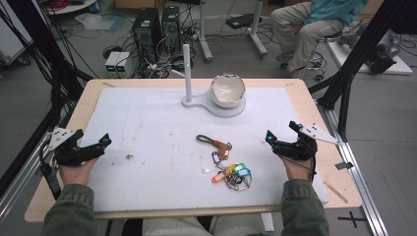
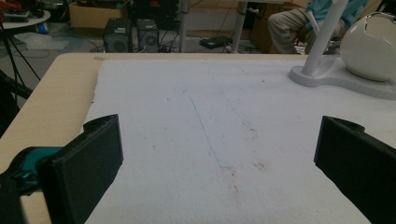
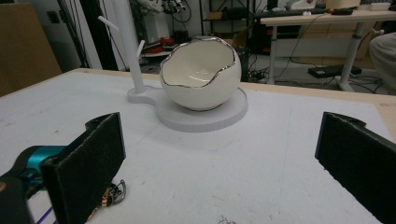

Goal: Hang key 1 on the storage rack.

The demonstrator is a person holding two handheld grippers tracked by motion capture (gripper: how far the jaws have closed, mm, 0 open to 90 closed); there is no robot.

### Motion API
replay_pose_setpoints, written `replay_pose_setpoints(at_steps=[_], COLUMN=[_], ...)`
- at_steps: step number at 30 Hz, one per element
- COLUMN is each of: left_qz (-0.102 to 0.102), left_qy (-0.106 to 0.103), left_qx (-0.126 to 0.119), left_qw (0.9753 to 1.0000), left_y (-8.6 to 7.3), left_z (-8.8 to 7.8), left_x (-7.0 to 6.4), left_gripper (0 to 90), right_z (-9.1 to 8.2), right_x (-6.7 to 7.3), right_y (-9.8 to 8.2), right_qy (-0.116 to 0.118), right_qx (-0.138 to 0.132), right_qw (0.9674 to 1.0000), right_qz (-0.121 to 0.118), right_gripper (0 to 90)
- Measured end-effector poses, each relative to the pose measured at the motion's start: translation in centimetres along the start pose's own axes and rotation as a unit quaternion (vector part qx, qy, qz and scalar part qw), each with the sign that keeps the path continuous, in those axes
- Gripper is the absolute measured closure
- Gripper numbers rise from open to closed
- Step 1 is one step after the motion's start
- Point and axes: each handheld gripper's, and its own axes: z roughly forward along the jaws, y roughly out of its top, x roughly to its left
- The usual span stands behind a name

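— Behind the table, what do you count?

— Two black computer towers on the grey floor, and one seated person in a teal top at the far right.

— And the work surface?

— One pale wooden table, covered by one white foam mat. At the mat's far middle stands one white flat-based stand with an upright peg post, and on its round end sits one cream eggshell-shaped bowl with a jagged silver rim.

— The tools?

— Two. One left gripper at the mat's left edge, one right gripper at the mat's right side, each held in a hand. In both gripper views the black jaws stand wide apart with nothing between them, so both are released.

— And the small things?

— One bunch of keys and coloured tags on metal rings, lying flat on the mat near its front middle, between the two grippers, nearer the right one and touching neither. One olive strap with a brown clasp leads off it toward the bowl.
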Motion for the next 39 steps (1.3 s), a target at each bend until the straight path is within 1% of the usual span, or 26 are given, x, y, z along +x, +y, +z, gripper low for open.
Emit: replay_pose_setpoints(at_steps=[3,10,14,17,22,25,27,31,36,37,38,39], left_qz=[-0.003,-0.001,0.000,0.001,0.001,0.003,0.003,0.004,0.003,0.003,0.003,0.002], left_qy=[-0.001,-0.001,-0.001,-0.002,-0.003,-0.005,-0.005,-0.005,-0.004,-0.004,-0.004,-0.004], left_qx=[-0.002,-0.003,-0.004,-0.004,-0.002,-0.002,-0.002,-0.001,-0.001,-0.001,0.000,0.000], left_qw=[1.0000,1.0000,1.0000,1.0000,1.0000,1.0000,1.0000,1.0000,1.0000,1.0000,1.0000,1.0000], left_y=[0.0,0.0,0.0,0.0,0.0,0.0,0.0,0.0,0.0,0.0,-0.1,-0.1], left_z=[-0.1,-0.1,-0.1,-0.1,0.0,0.0,0.0,0.0,0.0,0.0,-0.1,-0.1], left_x=[0.0,0.0,-0.1,-0.1,-0.2,-0.2,-0.3,-0.3,-0.3,-0.3,-0.3,-0.3], left_gripper=[1.7,1.7,1.7,1.7,1.7,1.7,1.7,1.7,1.7,1.7,1.7,1.7], right_z=[0.1,0.0,0.1,0.3,0.7,1.0,1.2,1.8,2.6,2.6,3.0,3.1], right_x=[0.0,0.0,0.1,0.2,0.5,0.8,1.0,1.6,2.2,2.2,2.4,2.6], right_y=[0.0,0.0,0.1,0.2,0.4,0.5,0.6,1.0,1.5,1.5,1.7,1.8], right_qy=[0.000,-0.001,0.001,-0.003,0.003,0.012,0.022,0.037,0.052,0.052,0.057,0.061], right_qx=[0.000,0.001,0.007,0.013,0.028,0.036,0.048,0.063,0.083,0.083,0.090,0.096], right_qw=[1.0000,1.0000,1.0000,0.9999,0.9995,0.9991,0.9985,0.9971,0.9947,0.9947,0.9937,0.9930], right_qz=[0.001,0.003,0.003,-0.009,-0.016,-0.018,-0.016,-0.022,-0.031,-0.031,-0.034,-0.032], right_gripper=[0.7,0.6,0.6,0.6,0.7,0.7,0.7,0.7,0.7,0.7,0.7,0.7])
